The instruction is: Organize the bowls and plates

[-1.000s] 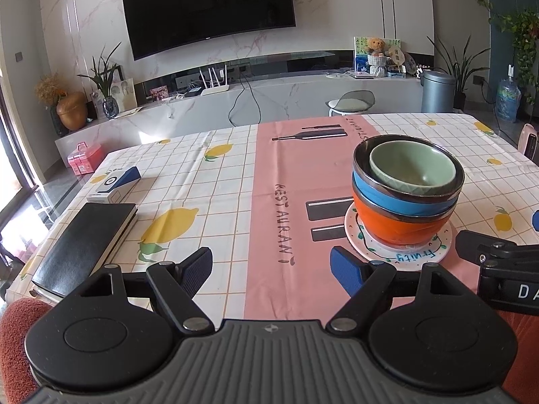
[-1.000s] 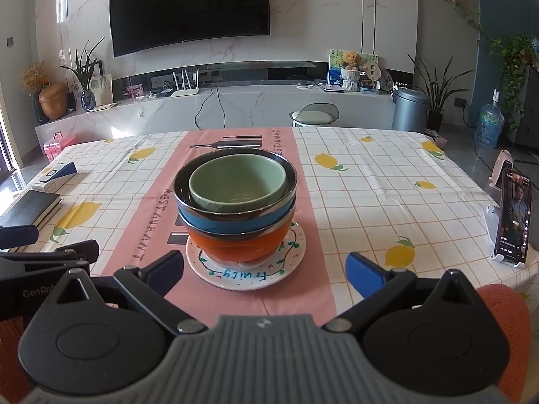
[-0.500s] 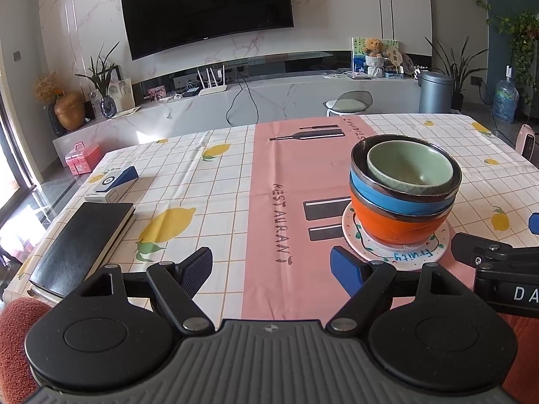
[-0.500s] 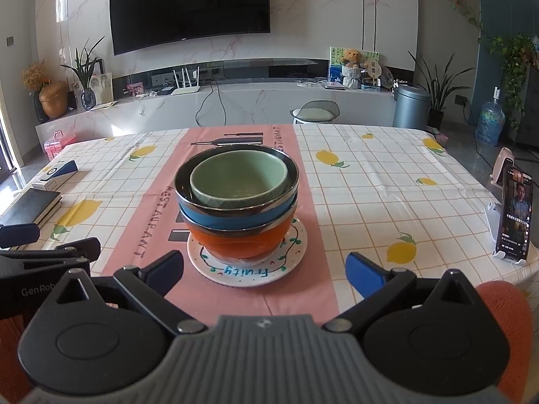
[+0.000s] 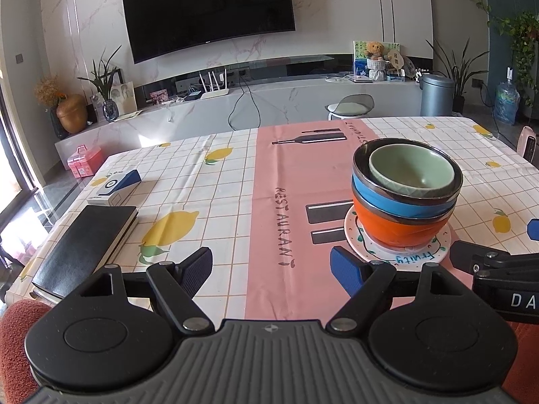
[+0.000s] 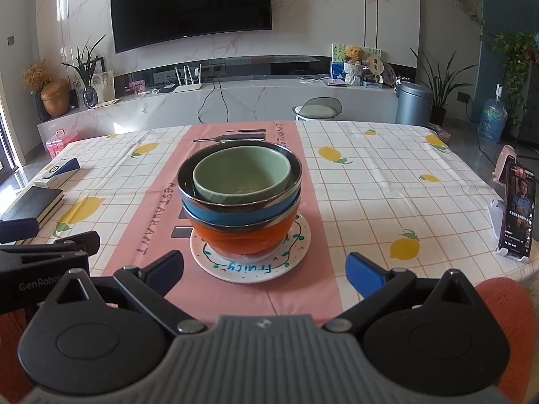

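- Left gripper (image 5: 271, 264): jaws spread wide, empty, over bare tablecloth (image 5: 202, 181) left of the stack; barely shifted over the last second.
- Plate (image 6: 250, 262): carries the nested orange bowl (image 6: 244, 237), blue bowl (image 6: 232, 213) and green bowl (image 6: 241, 176), unchanged; stacking looks complete.
- Right gripper (image 6: 264, 264): jaws wide apart, empty, now slightly nearer the stack.

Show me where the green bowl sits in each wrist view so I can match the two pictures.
Left wrist view: the green bowl is right of centre, topmost in the stack, ahead of the right finger.
Right wrist view: the green bowl is near the centre, straight ahead between the fingers.
Shared landmark: the white plate lettered "Fruity" under the stack.
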`<move>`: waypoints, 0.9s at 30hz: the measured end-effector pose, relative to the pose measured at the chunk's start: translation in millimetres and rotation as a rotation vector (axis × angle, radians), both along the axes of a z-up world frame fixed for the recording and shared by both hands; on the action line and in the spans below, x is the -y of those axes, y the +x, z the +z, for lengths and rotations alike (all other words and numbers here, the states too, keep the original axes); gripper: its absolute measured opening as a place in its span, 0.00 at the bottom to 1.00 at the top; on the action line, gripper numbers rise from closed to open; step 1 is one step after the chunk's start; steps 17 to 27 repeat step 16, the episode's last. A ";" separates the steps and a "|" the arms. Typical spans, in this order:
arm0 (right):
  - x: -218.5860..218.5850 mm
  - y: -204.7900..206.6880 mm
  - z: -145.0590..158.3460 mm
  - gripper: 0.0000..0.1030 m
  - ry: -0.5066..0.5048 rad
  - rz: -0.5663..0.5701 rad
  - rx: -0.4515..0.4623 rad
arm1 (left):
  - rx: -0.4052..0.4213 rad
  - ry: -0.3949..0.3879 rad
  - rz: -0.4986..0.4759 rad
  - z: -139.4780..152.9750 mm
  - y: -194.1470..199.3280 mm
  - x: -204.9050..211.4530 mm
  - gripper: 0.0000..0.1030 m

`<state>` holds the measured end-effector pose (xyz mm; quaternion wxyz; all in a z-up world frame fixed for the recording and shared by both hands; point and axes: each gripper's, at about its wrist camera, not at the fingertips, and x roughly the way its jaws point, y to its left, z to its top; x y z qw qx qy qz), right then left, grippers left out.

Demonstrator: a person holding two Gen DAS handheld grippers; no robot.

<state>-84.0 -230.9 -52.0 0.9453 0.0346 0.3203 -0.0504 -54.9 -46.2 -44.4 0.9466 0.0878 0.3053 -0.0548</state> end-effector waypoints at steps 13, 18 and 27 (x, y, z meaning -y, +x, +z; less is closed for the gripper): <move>1.5 1.2 -1.8 0.97 0.008 0.001 -0.011 | 0.000 -0.004 0.007 1.3 -0.4 -1.9 0.91; 1.4 1.2 -3.0 0.97 0.010 0.001 -0.014 | -0.001 -0.005 0.008 1.3 -0.7 -2.4 0.91; 1.4 1.2 -3.0 0.97 0.010 0.001 -0.014 | -0.001 -0.005 0.008 1.3 -0.7 -2.4 0.91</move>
